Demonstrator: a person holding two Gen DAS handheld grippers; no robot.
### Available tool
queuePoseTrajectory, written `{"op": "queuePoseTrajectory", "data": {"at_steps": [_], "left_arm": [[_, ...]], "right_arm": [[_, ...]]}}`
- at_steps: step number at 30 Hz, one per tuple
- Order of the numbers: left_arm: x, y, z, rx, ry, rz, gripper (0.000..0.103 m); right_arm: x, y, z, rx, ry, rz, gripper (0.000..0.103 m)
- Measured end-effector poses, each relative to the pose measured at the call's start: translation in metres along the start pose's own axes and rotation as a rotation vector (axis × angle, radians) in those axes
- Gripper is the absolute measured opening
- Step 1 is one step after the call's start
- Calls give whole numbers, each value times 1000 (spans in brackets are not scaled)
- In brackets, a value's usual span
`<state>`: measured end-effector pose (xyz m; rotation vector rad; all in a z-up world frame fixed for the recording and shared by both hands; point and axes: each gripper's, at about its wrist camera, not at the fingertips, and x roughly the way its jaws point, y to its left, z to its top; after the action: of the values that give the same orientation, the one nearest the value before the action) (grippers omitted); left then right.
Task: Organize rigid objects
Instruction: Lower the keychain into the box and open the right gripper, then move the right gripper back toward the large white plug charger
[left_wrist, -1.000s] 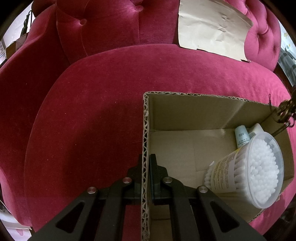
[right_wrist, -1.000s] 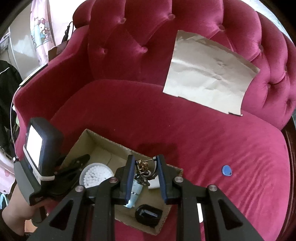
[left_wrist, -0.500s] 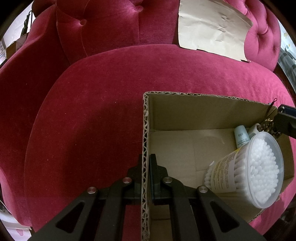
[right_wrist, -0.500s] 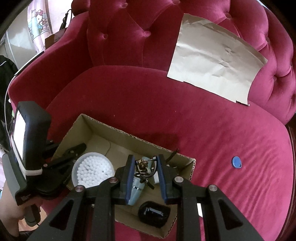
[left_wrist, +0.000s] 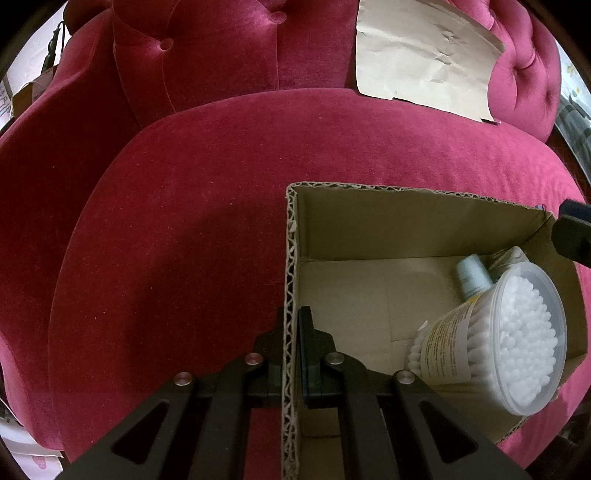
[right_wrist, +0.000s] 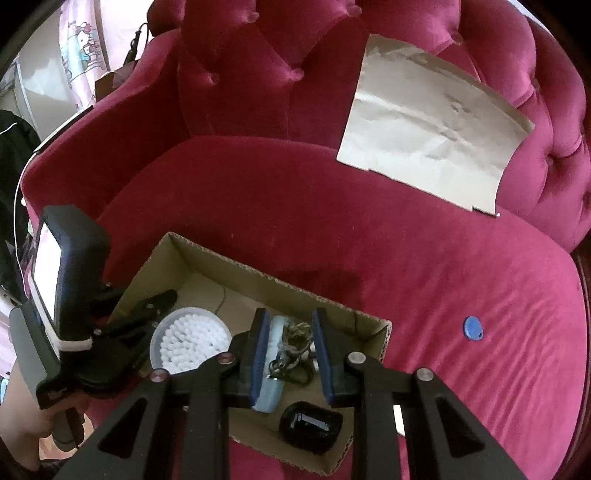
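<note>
An open cardboard box (left_wrist: 406, 221) rests on the red velvet seat. My left gripper (left_wrist: 291, 332) is shut on the box's left wall, one finger inside and one outside. In the box lie a clear tub of cotton swabs (left_wrist: 517, 339), a pale blue tube (left_wrist: 472, 277) and a black rounded object (right_wrist: 310, 432). My right gripper (right_wrist: 290, 343) hangs over the box (right_wrist: 207, 254) and its jaws are opening. A tangled metal chain (right_wrist: 291, 350) sits between them, over the tube (right_wrist: 271, 398), with the pads apart from it.
A creased sheet of beige paper (right_wrist: 432, 147) leans on the tufted backrest. A small blue disc (right_wrist: 472, 328) lies on the seat right of the box. Armrests curve round both sides. A person's hand (right_wrist: 22, 417) holds the left gripper's handle.
The right gripper's jaws have parted and no longer pinch the chain, which now sits lower over the tube. The left gripper and the box have not moved.
</note>
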<state>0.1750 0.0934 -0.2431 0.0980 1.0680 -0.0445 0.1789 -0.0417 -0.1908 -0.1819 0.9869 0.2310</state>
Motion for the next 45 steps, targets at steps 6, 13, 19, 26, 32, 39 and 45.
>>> {"op": "queuePoseTrajectory", "data": {"at_steps": [6, 13, 19, 26, 32, 39, 45], "left_arm": [[0, 1, 0, 1, 0, -1, 5], [0, 2, 0, 1, -1, 0, 5], [0, 2, 0, -1, -1, -1, 4], [1, 2, 0, -2, -1, 0, 5], [1, 1, 0, -3, -1, 3, 5], [2, 0, 0, -3, 0, 4, 5], [2, 0, 1, -2, 1, 9, 5]], "right_arm": [[-3, -3, 1, 18, -33, -42, 98], [1, -12, 4, 29, -22, -75, 103], [-1, -26, 3, 62, -12, -79, 103], [-7, -43, -1, 78, -9, -98, 103], [-12, -60, -2, 94, -12, -129, 103], [-20, -79, -6, 108, -15, -147, 103], [-21, -92, -14, 114, 4, -155, 103]]}}
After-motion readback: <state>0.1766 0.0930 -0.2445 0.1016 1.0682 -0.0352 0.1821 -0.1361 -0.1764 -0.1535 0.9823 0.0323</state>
